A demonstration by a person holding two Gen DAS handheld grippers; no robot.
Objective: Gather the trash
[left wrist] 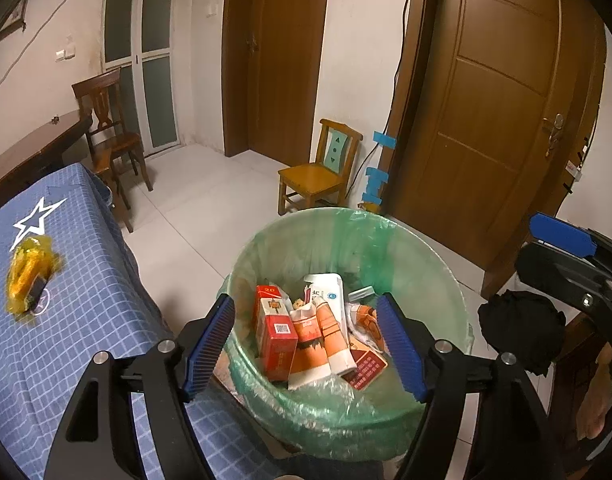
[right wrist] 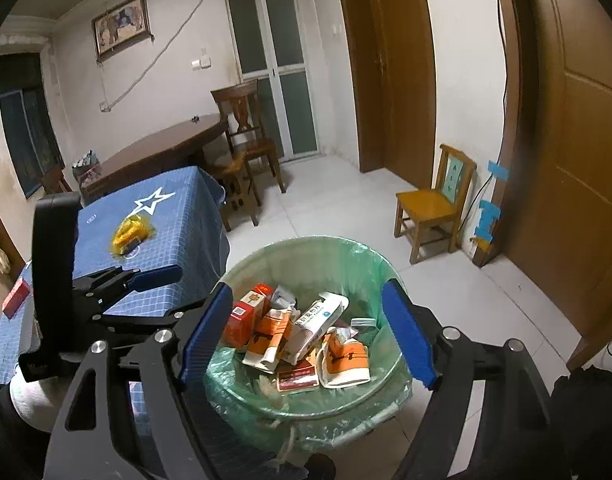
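We are looking down into the round bin with the pale green plastic liner (left wrist: 346,248), standing on the floor beside the worktop and already holding red and orange cartons (right wrist: 265,320). We are holding both the left tool (left wrist: 306,344) and right tool (right wrist: 306,328) over it, jaws wide and empty. A crumpled yellow wrapper (left wrist: 27,280) is lying on the blue checked cloth of the worktop (left wrist: 85,320), probably next.

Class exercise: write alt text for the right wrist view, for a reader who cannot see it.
Open, empty jaws of the right gripper frame a green-lined bin holding orange and red cartons. To its left, a yellow wrapper lies on a blue checked tablecloth, with the left gripper over it.
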